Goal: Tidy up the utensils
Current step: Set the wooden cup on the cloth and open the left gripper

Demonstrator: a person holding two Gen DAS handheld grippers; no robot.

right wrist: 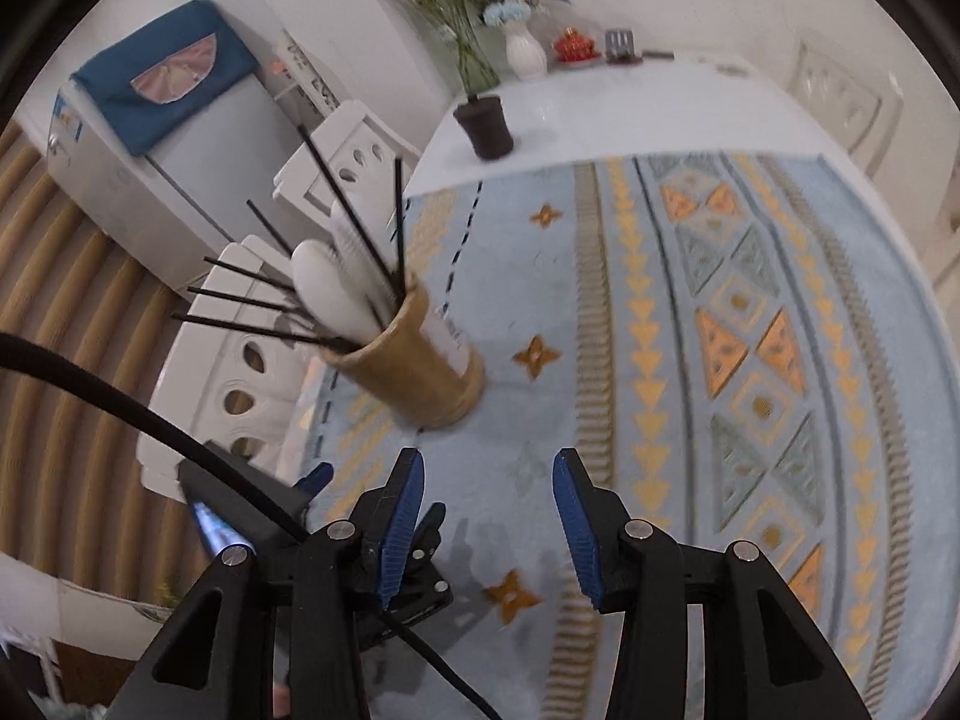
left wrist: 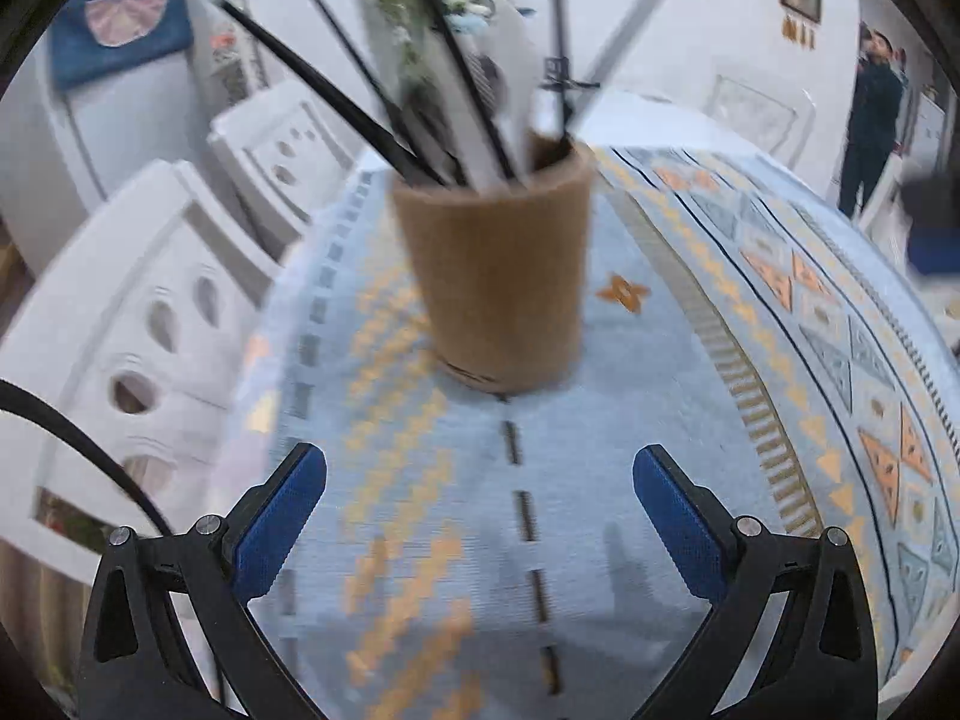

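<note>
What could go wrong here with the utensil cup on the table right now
The tan holder is crowded: black chopsticks and a white spoon fan far out over its rim, so a passing gripper could catch them and tip it. It also stands near the table edge, beside the white chairs, so a spill might go to the floor. Both the left gripper and right gripper are open and empty.

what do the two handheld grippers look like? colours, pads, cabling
Both match: left gripper and right gripper have black plastic linkage frames with silver pivot bolts and textured blue finger pads. A black cable trails off each one's left side.
</note>
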